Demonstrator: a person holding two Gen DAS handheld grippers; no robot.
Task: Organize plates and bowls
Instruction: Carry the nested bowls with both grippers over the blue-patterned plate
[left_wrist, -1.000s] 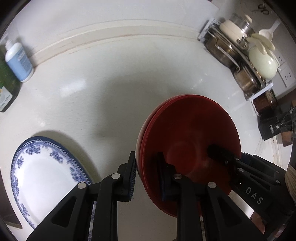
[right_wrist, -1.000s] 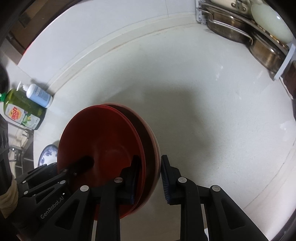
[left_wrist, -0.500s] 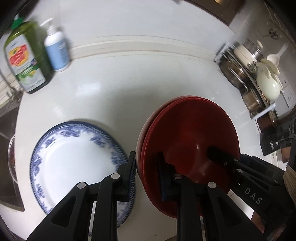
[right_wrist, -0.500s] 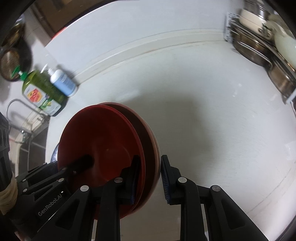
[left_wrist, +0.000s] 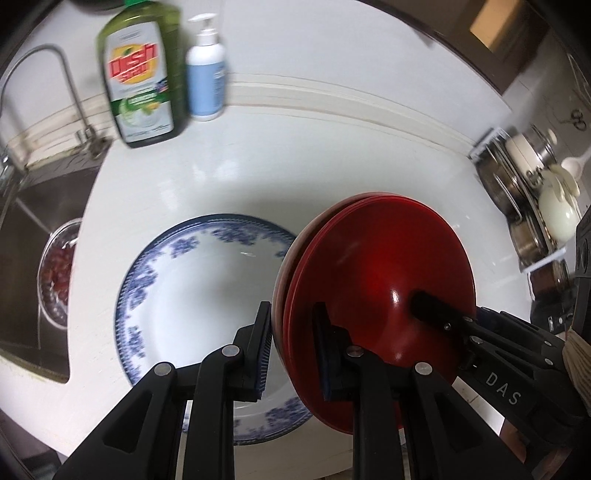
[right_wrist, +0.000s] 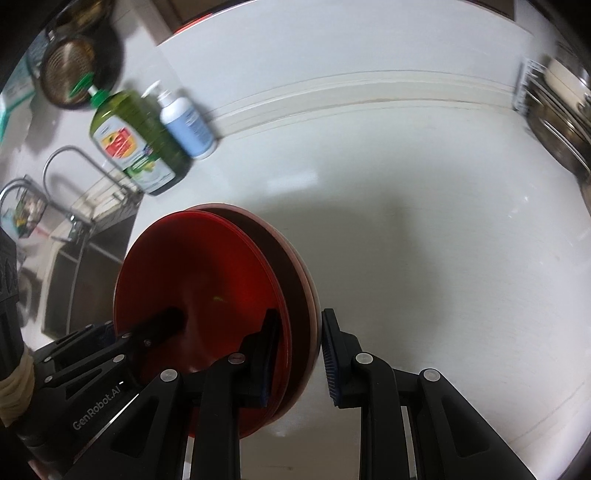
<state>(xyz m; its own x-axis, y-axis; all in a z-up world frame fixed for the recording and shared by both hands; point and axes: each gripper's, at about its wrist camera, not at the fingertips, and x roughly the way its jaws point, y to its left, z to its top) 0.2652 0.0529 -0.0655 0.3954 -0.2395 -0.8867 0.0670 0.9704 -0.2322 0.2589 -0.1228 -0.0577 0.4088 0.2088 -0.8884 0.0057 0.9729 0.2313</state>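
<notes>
A stack of red plates (left_wrist: 380, 273) is held on edge above the white counter, also in the right wrist view (right_wrist: 207, 288). My left gripper (left_wrist: 293, 339) is shut on the stack's left rim. My right gripper (right_wrist: 299, 350) is shut on its opposite rim; its fingers (left_wrist: 439, 314) show behind the stack in the left view. A blue-and-white patterned plate (left_wrist: 199, 295) lies flat on the counter, below and left of the stack.
A green dish soap bottle (left_wrist: 142, 74) and a white-blue pump bottle (left_wrist: 206, 74) stand at the back wall. A sink (left_wrist: 26, 229) with a faucet (left_wrist: 70, 92) is on the left. A rack of pots (left_wrist: 532, 199) is at the right.
Both grippers have carried the red stack to the left. The blue-and-white plate, bottles and sink have come into fuller view; the pot rack has slid toward the right edge.
</notes>
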